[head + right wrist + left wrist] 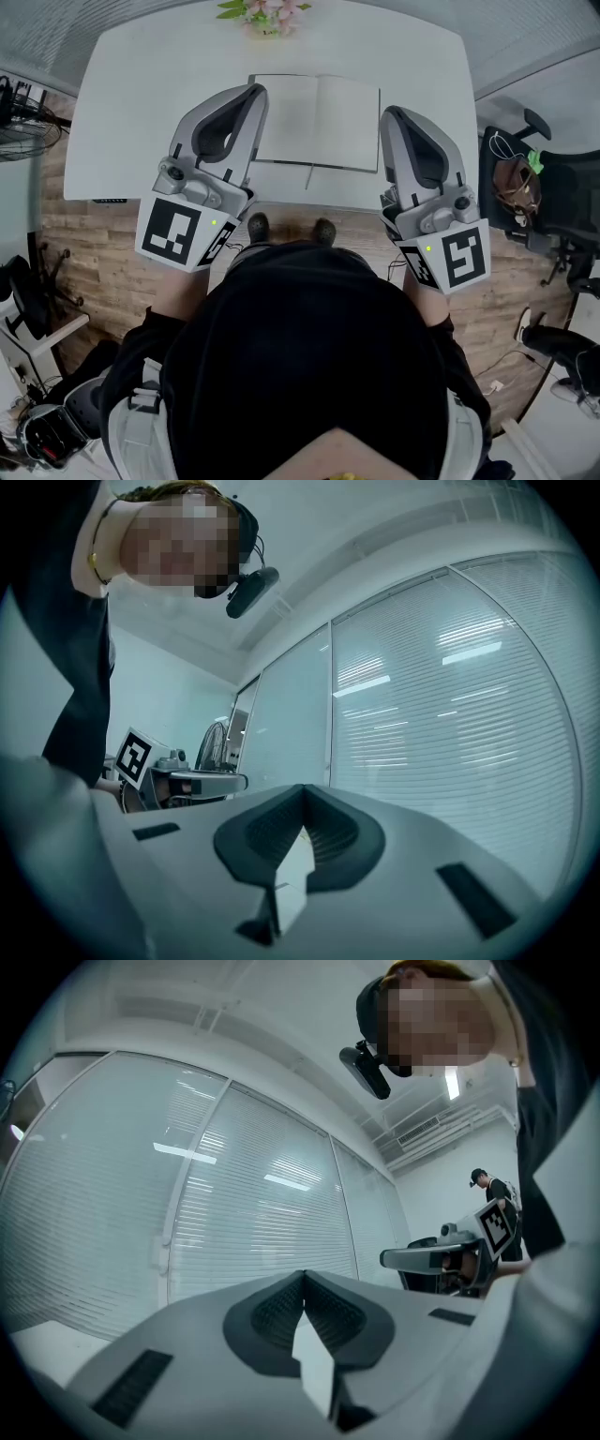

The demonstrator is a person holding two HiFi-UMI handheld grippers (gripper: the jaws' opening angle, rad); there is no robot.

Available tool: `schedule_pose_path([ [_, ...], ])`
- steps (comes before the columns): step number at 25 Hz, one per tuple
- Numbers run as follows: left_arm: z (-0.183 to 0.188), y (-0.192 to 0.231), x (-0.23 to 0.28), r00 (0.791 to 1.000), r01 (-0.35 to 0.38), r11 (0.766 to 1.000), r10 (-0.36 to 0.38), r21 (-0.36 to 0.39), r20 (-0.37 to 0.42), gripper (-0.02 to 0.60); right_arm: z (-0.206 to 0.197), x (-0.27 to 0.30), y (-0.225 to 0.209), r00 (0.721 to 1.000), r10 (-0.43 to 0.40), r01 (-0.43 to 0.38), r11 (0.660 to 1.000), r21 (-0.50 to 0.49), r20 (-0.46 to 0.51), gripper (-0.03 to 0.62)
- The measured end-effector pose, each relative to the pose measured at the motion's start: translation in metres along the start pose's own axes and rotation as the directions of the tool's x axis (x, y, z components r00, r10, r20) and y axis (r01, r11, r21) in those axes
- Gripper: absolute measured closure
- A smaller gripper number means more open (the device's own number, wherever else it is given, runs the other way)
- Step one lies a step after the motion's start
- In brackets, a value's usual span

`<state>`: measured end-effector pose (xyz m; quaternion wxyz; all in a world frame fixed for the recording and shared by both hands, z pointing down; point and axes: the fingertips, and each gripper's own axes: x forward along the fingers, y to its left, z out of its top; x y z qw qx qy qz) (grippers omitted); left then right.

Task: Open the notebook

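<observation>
The notebook lies flat and spread open on the white table, both blank pages facing up, in the middle of the near half and close to the front edge. Judged from this, the opening looks done and nothing obvious is left but to draw back. The left gripper hangs over the notebook's left edge and the right gripper just beside its right edge; whether either touches a page cannot be told. In both gripper views the jaws are clenched together with nothing between them. A small bunch of flowers sits at the table's far edge, well apart.
</observation>
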<state>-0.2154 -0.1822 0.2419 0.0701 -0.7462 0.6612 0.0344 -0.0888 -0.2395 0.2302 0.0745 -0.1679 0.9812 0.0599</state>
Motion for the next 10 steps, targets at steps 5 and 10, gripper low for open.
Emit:
schedule_pose_path([
  [5, -0.0006, 0.0008, -0.0007, 1.000, 0.001, 1.000, -0.001, 0.002, 0.000, 0.569, 0.0006, 0.0005, 0.0011, 1.000, -0.001, 0.001, 1.000, -0.002, -0.003, 0.591],
  [10, -0.0001, 0.0027, 0.0007, 1.000, -0.003, 1.000, 0.003, 0.002, -0.001, 0.569, 0.0020, 0.0022, -0.0001, 1.000, -0.001, 0.001, 1.000, 0.002, 0.001, 0.591],
])
